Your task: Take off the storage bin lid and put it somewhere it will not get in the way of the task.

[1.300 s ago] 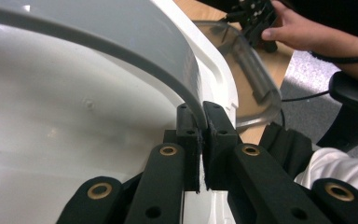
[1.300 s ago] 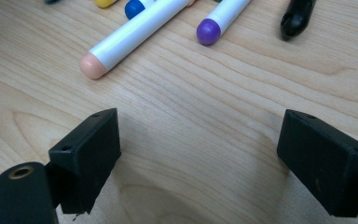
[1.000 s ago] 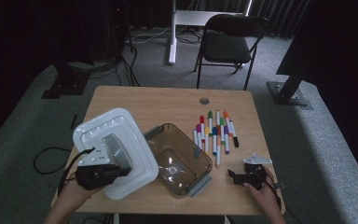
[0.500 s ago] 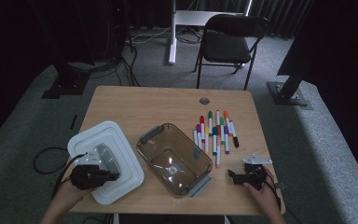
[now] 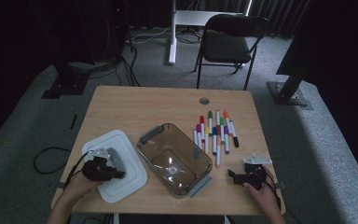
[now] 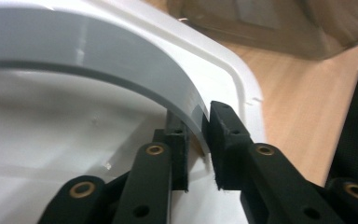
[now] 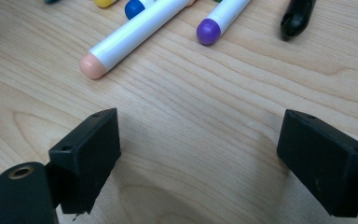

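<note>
A white lid (image 5: pixel 128 179) (image 6: pixel 51 121) lies flat on the table's left front, beside the clear brown box (image 5: pixel 175 158). My left gripper (image 5: pixel 109 164) (image 6: pixel 198 149) has the lid's grey arched handle (image 5: pixel 115 156) (image 6: pixel 121 60) between its pads. The jaws have just been opening a little, and the pads still lie against the handle. My right gripper (image 5: pixel 237 173) (image 7: pixel 198 149) stands open and low over bare wood at the right front, nothing between its jaws. Ahead of it lie coloured markers (image 5: pixel 214 133), the nearest with a peach cap (image 7: pixel 93 65) and a purple cap (image 7: pixel 209 31).
The open box (image 6: pixel 270 23) stands slanted at the table's middle, a grey latch at each end. A round cable hole (image 5: pixel 204 101) sits near the far edge. Beyond the table stand a folding chair (image 5: pixel 228 42) and stand bases on grey carpet.
My left gripper has come down and to the left with the lid, which was tilted up over the box's left end and now lies flat on the table. The right gripper has kept still.
</note>
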Demonstrator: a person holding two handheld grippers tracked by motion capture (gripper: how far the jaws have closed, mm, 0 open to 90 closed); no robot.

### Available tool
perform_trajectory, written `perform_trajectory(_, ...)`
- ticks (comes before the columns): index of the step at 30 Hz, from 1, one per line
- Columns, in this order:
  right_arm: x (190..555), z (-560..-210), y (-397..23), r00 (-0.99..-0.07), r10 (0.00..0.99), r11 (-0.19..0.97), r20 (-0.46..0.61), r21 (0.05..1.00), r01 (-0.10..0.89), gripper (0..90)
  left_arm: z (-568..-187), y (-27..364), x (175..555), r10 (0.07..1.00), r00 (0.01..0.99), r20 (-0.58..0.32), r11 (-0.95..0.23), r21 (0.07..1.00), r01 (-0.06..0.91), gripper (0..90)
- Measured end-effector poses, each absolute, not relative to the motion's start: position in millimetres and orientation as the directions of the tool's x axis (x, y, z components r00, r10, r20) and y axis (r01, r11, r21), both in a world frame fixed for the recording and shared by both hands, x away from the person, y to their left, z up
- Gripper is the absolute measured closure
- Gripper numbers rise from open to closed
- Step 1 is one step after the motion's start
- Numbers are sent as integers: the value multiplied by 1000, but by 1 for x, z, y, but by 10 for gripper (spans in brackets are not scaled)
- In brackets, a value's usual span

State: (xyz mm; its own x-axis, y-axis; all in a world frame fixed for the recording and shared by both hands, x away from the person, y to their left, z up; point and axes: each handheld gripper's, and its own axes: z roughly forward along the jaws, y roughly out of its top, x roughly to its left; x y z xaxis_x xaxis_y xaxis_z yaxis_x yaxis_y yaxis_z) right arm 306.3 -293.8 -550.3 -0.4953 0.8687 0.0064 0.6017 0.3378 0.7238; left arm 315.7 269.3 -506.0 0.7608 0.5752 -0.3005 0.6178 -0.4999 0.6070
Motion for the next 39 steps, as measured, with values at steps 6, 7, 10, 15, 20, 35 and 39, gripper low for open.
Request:
perform_trajectory(6,306,-550,-294,-495,869,338,6,724,602,127,-514,273,318,643,740,-197,-508,613,605,720)
perform_trajectory(7,306,-550,-294,-495,869,338,6,724,602,127,-515,274,318,651,735,-191,-499,622,604,718)
perform_trajectory(10,306,-550,-294,-495,869,338,6,724,602,127,-516,275,318,685,716,-131,-491,644,587,625)
perform_trajectory(15,306,-550,-294,-495,869,338,6,724,602,127,-519,279,320,727,675,-126,-452,652,609,609)
perform_trajectory(20,306,-550,-294,-495,869,338,6,724,602,127,-519,285,313,765,634,-115,-406,678,613,550)
perform_trajectory(35,306,-550,-294,-495,869,338,6,724,602,128,-521,336,290,890,426,-163,-188,720,668,285)
perform_trajectory(39,306,-550,-294,-495,869,338,6,724,602,127,-525,346,288,914,373,-161,-156,708,688,173)
